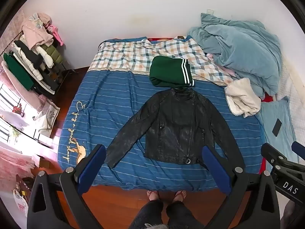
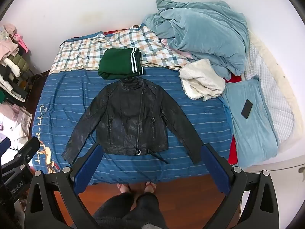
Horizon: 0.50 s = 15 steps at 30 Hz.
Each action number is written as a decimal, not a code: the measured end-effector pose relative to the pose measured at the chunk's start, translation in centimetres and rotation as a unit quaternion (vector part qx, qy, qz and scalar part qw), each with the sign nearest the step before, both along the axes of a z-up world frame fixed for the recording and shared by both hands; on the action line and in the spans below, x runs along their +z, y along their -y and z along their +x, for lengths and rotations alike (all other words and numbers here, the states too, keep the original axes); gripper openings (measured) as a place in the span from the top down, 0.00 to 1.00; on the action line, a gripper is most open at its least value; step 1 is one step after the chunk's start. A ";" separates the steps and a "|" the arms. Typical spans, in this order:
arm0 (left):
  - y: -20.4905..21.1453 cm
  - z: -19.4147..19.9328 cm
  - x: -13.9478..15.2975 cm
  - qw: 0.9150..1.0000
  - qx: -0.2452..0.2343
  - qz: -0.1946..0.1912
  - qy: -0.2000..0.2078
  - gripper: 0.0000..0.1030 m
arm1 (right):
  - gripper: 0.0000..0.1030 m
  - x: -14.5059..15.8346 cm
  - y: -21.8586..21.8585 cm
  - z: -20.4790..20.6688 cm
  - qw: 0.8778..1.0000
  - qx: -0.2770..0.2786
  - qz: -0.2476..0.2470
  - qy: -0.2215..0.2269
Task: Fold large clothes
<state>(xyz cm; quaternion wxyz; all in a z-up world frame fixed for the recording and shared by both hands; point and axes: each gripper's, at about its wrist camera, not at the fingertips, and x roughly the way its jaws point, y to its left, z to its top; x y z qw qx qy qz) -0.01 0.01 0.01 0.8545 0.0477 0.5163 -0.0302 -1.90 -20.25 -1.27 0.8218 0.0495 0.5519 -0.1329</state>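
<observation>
Both my left gripper [image 1: 153, 168] and right gripper [image 2: 150, 167] hang wide open and empty above the bed's near edge, the black leather jacket [image 2: 129, 122] spread flat on the blue striped sheet [image 2: 200, 118], and I reckon its stiff, slick sleeves could slip a shallow pinch or drag the sheet up.

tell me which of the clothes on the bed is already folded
The green garment with white stripes, a compact bundle just beyond the collar of the black leather jacket. The jacket lies spread flat, sleeves out; the white fleece is crumpled.
</observation>
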 end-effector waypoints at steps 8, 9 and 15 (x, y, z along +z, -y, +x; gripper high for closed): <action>0.8 0.5 0.4 1.000 0.000 -0.001 0.000 0.00 | 0.00 0.3 -0.1 -0.4 1.000 -0.001 -0.001 0.003; 1.1 0.5 0.4 1.000 -0.001 -0.002 -0.001 0.00 | 0.00 0.2 -0.1 -0.4 1.000 -0.001 -0.001 0.003; 1.4 0.3 0.4 1.000 -0.008 -0.005 -0.004 0.00 | 0.00 0.0 -0.4 -0.5 1.000 -0.002 -0.002 0.003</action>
